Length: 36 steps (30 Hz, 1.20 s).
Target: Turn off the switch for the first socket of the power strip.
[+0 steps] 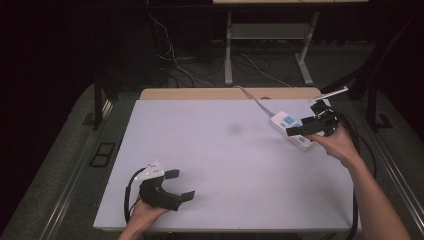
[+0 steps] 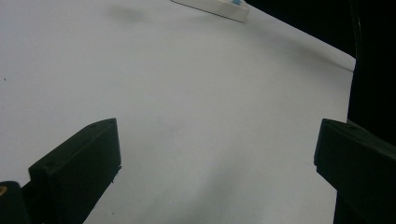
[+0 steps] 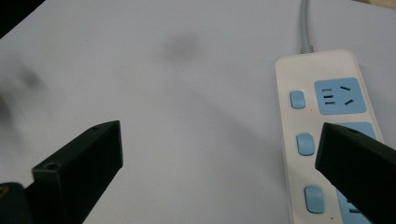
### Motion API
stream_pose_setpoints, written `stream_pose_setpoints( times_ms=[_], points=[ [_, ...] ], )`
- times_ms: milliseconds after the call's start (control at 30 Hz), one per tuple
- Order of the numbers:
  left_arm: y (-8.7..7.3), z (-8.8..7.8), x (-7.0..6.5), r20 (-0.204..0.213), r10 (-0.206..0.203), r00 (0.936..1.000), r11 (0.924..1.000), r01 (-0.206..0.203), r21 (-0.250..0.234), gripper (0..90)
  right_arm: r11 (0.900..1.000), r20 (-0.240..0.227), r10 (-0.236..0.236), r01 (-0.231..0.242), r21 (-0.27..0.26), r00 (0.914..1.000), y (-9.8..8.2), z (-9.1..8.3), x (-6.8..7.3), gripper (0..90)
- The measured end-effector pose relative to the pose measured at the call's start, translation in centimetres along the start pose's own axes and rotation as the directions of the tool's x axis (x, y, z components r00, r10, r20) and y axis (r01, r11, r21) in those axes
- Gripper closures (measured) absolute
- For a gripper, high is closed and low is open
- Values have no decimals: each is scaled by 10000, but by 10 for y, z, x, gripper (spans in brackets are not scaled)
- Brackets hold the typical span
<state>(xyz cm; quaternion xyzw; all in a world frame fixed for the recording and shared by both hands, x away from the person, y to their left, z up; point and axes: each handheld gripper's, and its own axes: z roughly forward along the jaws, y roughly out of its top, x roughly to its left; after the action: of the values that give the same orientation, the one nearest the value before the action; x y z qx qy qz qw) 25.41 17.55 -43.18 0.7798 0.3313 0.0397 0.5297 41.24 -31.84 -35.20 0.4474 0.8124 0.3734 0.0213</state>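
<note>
Bench (image 1: 220,165): white top, broad, its wooden far edge showing in the high view; a faint grey smudge (image 1: 234,129) lies past its middle, seen again in my right claw view (image 3: 181,46).

Floor (image 1: 60,165): grey carpet around the bench, with loose cables (image 1: 175,62) and the legs of a stand beyond the far edge.

Power strip (image 1: 292,131): white body with light-blue sockets and light-blue switches, lying flat on the bench near its far right corner, set at a slant. Its grey cord (image 1: 252,99) runs from the far end toward the back edge. In my right claw view the power strip (image 3: 327,135) shows one full socket, part of a second, and three switches down its side. In my left claw view one end of the power strip (image 2: 215,8) sits far off at the top.

My right claw (image 1: 306,127): held in my right hand (image 1: 337,145) above the near end of the power strip. Jaws spread wide, nothing between them; one jaw hangs over the strip's sockets, the other over bare bench beside it.

My left claw (image 1: 180,185): held in my left hand (image 1: 147,212) at the near left of the bench, well apart from the power strip. Jaws spread wide, gripping nothing, bare white bench between them.
</note>
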Motion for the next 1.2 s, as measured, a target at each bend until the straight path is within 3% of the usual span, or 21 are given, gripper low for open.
stream_pose_setpoints(
  times_ms=[767,800,867,933,1167,1200],
  points=[
    [0,1,1,107,37,9999,10000,-37,-25,0,9990,431,383,-393,233,9983,26,16,-24,6],
    [0,1,1,114,52,9999,10000,-52,-15,0,9991,406,266,-279,320,9988,27,18,-26,72],
    [0,1,1,118,56,9999,10000,-56,-14,0,9995,538,207,-220,232,9983,28,20,-28,73],
    [0,1,2,118,74,9999,10000,-74,0,0,9998,567,125,-133,141,9983,29,21,-30,164],
    [0,1,3,114,76,9999,10000,-76,19,0,9999,985,119,-112,-78,9951,30,23,-35,262],
    [0,1,3,113,67,9999,10000,-67,22,0,9998,1109,184,-172,-118,9937,29,24,-37,310]
  ],
)
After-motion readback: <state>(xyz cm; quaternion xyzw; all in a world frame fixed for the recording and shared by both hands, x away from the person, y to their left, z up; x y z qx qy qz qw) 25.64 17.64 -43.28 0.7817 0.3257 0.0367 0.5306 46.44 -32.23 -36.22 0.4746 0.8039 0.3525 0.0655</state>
